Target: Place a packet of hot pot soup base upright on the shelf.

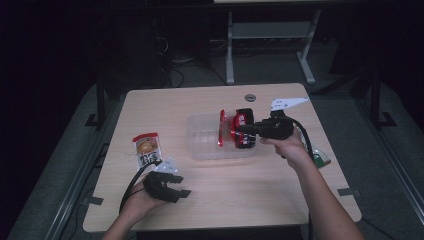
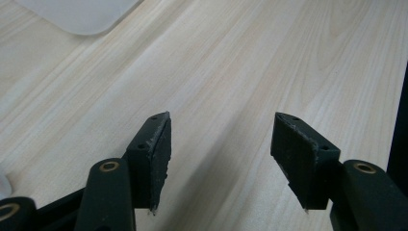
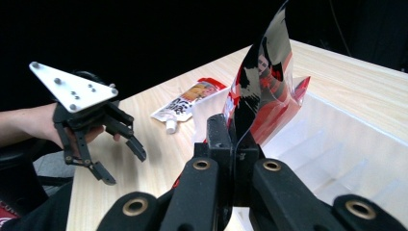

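A shiny red and black snack packet (image 1: 231, 129) hangs over the clear plastic bin (image 1: 200, 145) in the middle of the table. My right gripper (image 1: 241, 129) is shut on the packet's edge. In the right gripper view the packet (image 3: 262, 82) stands upright out of the closed jaws, above the bin's (image 3: 346, 144) inside. My left gripper (image 1: 182, 189) rests low near the table's front left, open. Its pads (image 2: 161, 154) stand well apart over bare wood with nothing between them. An orange and white pouch (image 1: 147, 149) lies flat just beyond the left gripper.
A small green-edged item (image 1: 322, 160) lies near the table's right edge, by the right forearm. A grey round cap (image 1: 250, 97) sits at the table's back edge. A corner of the bin (image 2: 82, 14) lies ahead of the left gripper. Table legs and cables stand behind.
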